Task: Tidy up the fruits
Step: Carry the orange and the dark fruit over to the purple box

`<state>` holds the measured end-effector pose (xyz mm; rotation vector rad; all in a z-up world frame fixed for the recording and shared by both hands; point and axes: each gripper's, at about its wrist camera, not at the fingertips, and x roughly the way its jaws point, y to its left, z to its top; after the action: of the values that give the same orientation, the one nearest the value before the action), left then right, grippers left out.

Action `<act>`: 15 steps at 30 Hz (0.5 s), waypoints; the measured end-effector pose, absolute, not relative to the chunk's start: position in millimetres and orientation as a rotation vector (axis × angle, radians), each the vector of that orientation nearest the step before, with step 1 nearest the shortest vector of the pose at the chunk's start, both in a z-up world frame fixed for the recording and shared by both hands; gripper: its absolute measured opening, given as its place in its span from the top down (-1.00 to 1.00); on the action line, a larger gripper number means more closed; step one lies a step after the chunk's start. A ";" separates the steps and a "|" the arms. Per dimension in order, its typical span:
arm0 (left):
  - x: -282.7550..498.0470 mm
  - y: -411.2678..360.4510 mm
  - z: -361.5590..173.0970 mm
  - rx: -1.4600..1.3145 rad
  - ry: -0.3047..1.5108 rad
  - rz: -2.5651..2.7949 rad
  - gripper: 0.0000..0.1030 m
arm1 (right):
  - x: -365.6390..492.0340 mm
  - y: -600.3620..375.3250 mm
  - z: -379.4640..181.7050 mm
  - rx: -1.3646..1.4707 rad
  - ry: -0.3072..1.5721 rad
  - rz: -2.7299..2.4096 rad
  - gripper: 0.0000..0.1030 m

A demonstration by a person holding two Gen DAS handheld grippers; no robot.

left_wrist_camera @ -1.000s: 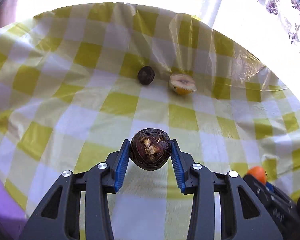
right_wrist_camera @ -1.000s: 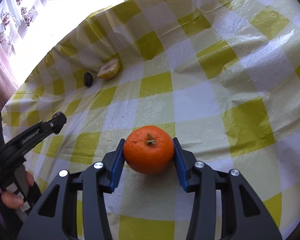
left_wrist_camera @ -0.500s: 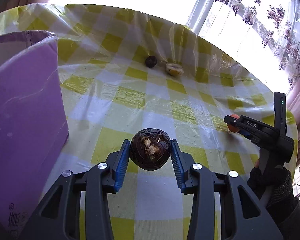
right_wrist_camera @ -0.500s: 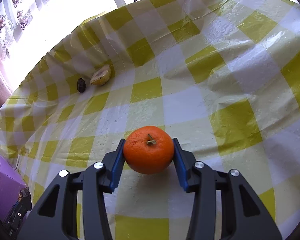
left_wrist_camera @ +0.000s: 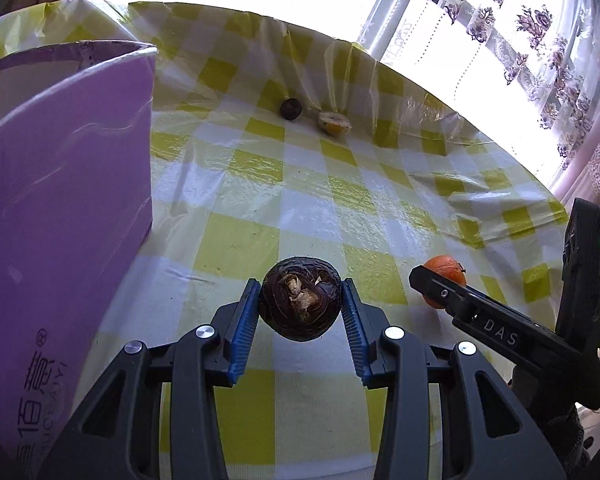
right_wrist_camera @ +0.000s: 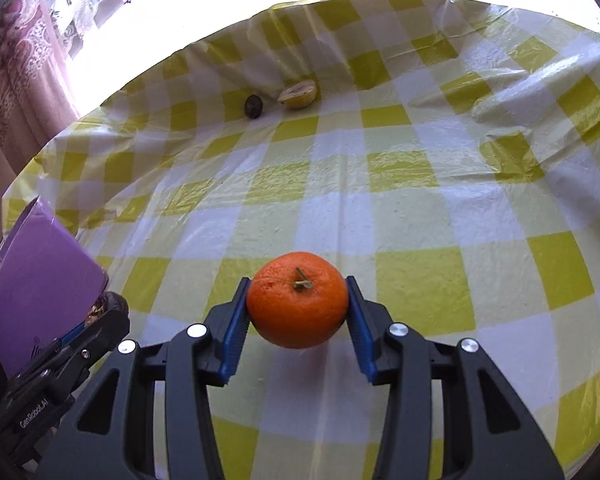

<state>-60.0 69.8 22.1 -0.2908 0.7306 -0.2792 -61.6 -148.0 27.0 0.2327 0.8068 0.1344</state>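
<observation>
My left gripper (left_wrist_camera: pixel 300 304) is shut on a dark brown round fruit (left_wrist_camera: pixel 300 300), held above the yellow checked tablecloth (left_wrist_camera: pixel 340 208). My right gripper (right_wrist_camera: pixel 298 300) is shut on an orange (right_wrist_camera: pixel 297 299), which also shows in the left wrist view (left_wrist_camera: pixel 446 274). A purple box (left_wrist_camera: pixel 56 200) stands at the left, close to the left gripper; it shows in the right wrist view (right_wrist_camera: pixel 36 280) too. Far back lie a second dark fruit (left_wrist_camera: pixel 291 109) and a yellow halved fruit (left_wrist_camera: pixel 334 123), side by side.
The table's far edge runs along a bright window with flowered curtains (left_wrist_camera: pixel 540 40). The plastic cloth has wrinkles and raised folds at the right (right_wrist_camera: pixel 508 104). The left gripper also shows low left in the right wrist view (right_wrist_camera: pixel 100 316).
Both grippers have pulled back and risen with their fruits still held. The purple box has come into view at the left and grown larger. The far fruits look smaller.
</observation>
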 end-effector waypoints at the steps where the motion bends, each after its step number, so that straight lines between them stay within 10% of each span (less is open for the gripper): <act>1: -65.0 71.6 22.0 -0.290 0.725 -0.274 0.24 | -67.3 -142.9 26.9 0.226 0.811 0.146 0.11; 15: -109.3 66.0 32.0 -0.180 0.620 -0.267 0.24 | -114.6 -112.8 30.4 0.142 0.807 0.224 0.11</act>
<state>-109.3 66.0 32.0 -0.1797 0.6204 -0.2671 -114.6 -112.8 30.4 0.1424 0.8073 0.2242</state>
